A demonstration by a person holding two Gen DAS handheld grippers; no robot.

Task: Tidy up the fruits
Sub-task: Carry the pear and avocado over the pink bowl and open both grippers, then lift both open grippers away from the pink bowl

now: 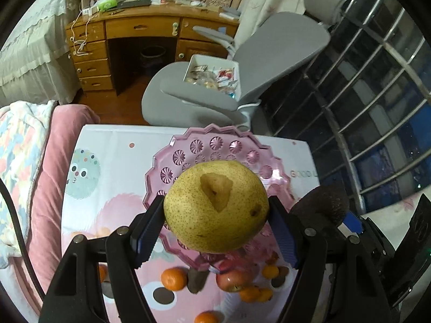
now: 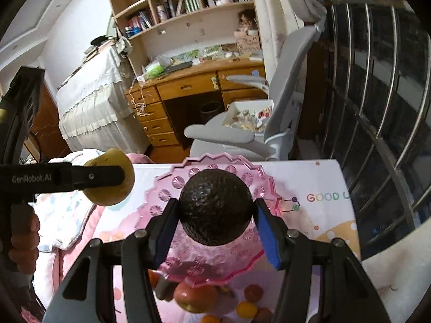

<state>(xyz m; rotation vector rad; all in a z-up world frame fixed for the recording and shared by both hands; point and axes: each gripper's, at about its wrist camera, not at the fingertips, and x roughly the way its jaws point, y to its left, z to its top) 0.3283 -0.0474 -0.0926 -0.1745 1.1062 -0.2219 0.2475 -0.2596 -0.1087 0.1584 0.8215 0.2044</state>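
My left gripper is shut on a yellow speckled pear with a bruised patch, held above the pink glass fruit plate. My right gripper is shut on a dark avocado, also above the pink plate. In the right wrist view the left gripper with the pear is at the left. In the left wrist view the avocado shows at the right. Several tangerines, a red apple and a dark fruit lie on the table in front of the plate.
The table has a pink-and-white cartoon cloth. A pink bed edge is at the left. A grey office chair carrying a white tray of snacks stands behind the table, with a wooden desk beyond and a barred window at the right.
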